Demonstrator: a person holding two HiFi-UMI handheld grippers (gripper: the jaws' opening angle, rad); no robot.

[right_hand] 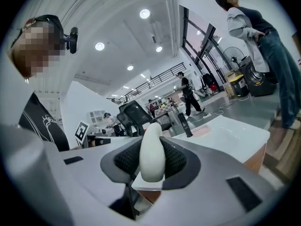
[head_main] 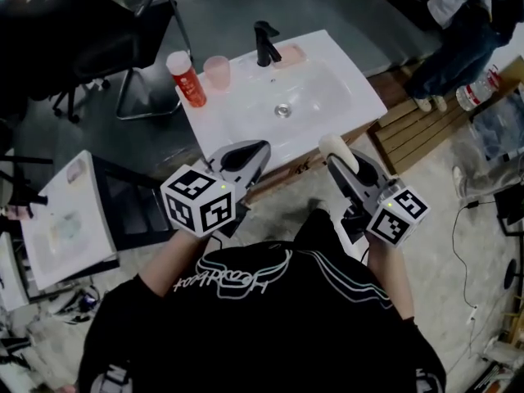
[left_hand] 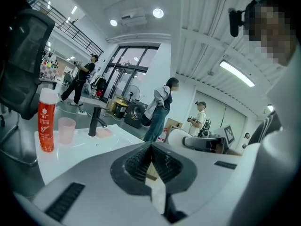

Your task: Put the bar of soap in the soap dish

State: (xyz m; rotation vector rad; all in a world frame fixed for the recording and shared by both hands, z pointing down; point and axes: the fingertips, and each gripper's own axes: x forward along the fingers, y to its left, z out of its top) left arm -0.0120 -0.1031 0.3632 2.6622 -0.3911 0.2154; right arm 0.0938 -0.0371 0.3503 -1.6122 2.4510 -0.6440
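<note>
1. The right gripper (head_main: 342, 160) is clamped on the bar of soap (right_hand: 151, 150); the left gripper (left_hand: 151, 163) has its jaws together, empty.
2. Carrying step, likely: the pink soap dish (head_main: 291, 54) sits beside the faucet (head_main: 264, 43), across the sink (head_main: 344, 105).
3. Next: reach over and lower the soap in.

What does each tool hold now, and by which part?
The right tool grips the bar of soap by its broad faces; the left tool is shut and empty.

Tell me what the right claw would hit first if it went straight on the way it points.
Likely the black faucet, after the right claw, gripping the bar of soap, crosses the washbasin's front rim. Height is unclear, so the rim could come first.
</note>
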